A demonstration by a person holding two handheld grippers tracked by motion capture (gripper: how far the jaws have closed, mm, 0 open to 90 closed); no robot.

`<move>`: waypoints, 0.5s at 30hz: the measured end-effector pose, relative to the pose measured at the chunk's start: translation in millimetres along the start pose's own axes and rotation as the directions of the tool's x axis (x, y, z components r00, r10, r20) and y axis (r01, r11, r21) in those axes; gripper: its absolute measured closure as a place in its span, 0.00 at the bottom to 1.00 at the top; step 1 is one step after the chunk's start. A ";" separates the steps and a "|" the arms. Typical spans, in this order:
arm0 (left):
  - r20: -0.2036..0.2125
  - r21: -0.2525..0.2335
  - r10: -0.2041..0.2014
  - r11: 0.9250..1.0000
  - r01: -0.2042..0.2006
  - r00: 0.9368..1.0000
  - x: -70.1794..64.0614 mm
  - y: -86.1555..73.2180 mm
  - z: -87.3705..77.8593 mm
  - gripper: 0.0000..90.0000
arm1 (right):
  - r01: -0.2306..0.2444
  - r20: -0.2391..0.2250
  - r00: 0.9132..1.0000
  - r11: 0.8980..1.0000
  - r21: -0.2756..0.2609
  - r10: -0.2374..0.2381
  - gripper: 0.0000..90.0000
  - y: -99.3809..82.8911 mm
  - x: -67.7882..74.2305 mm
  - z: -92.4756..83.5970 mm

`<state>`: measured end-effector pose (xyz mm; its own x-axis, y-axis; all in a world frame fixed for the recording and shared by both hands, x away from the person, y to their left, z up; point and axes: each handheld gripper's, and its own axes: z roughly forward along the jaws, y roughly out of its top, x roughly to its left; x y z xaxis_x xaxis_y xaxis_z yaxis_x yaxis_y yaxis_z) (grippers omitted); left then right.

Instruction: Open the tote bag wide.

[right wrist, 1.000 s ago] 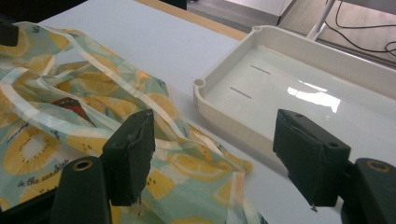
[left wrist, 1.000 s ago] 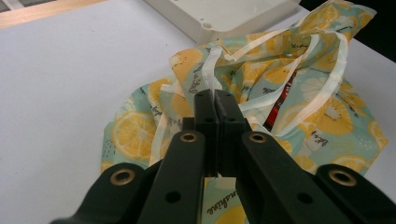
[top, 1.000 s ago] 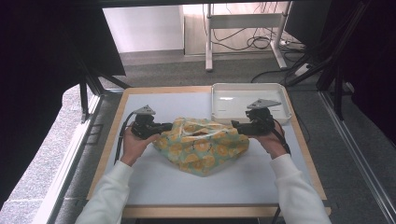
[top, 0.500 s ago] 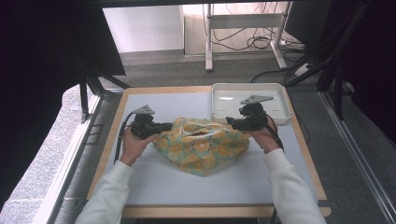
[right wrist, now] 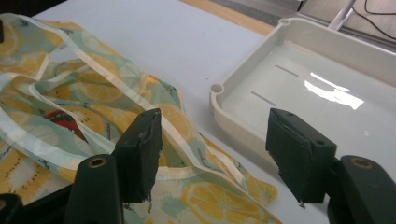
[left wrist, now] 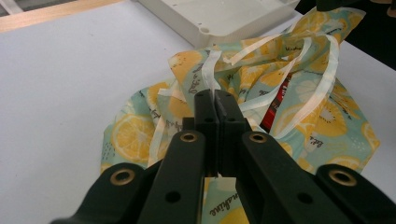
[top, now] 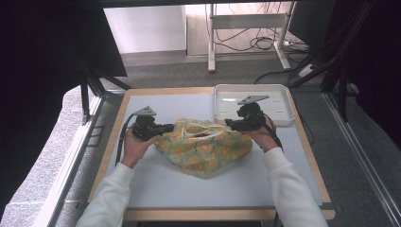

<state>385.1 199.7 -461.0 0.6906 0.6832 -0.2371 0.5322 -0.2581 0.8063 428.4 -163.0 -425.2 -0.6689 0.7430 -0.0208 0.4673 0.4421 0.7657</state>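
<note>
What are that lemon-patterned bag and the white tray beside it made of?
The lemon-print bag looks like thin woven cloth: matte, crumpled into soft folds, with pale ribbon-like drawstrings. The white tray looks like moulded plastic: smooth, glossy, with bright reflections on its floor and rounded rim corners. Both are guesses from looks alone.

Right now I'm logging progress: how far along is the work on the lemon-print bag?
Done: the left hand-held gripper is shut on the bag's white strap. In hand: the right hand-held gripper, jaws closing but open, hangs over the lemon-print bag edge beside the white tray. Left: gripping that side; tray holds nothing.
</note>
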 end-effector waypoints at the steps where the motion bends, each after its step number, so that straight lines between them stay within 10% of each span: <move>1: 0.000 0.000 0.000 1.000 0.000 1.000 0.2 -0.2 0.0 1.00 | 0.005 -0.002 1.000 1.000 0.006 -0.005 0.40 -0.1 0.3 2.0; 15: -0.002 -0.002 0.005 1.000 -0.005 1.000 -2.0 -0.1 0.6 1.00 | 0.054 -0.005 0.999 0.994 0.097 -0.053 0.40 -4.6 2.3 22.1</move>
<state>383.9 198.0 -460.9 0.6925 0.6832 -0.2317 0.5276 -0.2607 0.8085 437.5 -152.1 -442.9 -0.6960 0.7157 -0.0580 0.4847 0.5279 0.6974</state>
